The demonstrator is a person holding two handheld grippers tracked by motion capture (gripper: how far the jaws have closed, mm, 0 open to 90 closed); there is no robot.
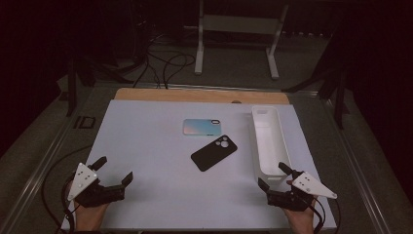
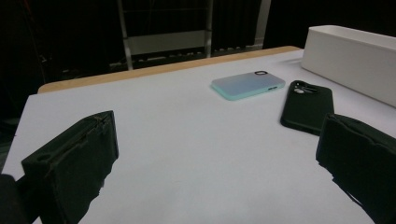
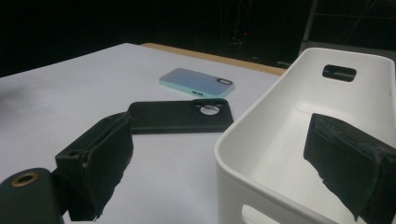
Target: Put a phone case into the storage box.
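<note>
Black phone case (image 1: pixel 214 152) lies flat mid-table, camera cutout toward far right. Teal phone case (image 1: pixel 202 126) just beyond it, apart. White bin (image 1: pixel 269 141) stands lengthwise along right side. Left gripper (image 1: pixel 115 169) hovers at near left, jaws spread, nothing between. Right gripper (image 1: pixel 273 176) at bin's near end, jaws spread, empty. White table (image 1: pixel 146 146) beneath.

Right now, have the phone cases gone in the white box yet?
Not yet. The white box looks empty. The black case and the blue case lie flat on the table. The left gripper and right gripper are open, holding nothing. Everything's left.
</note>
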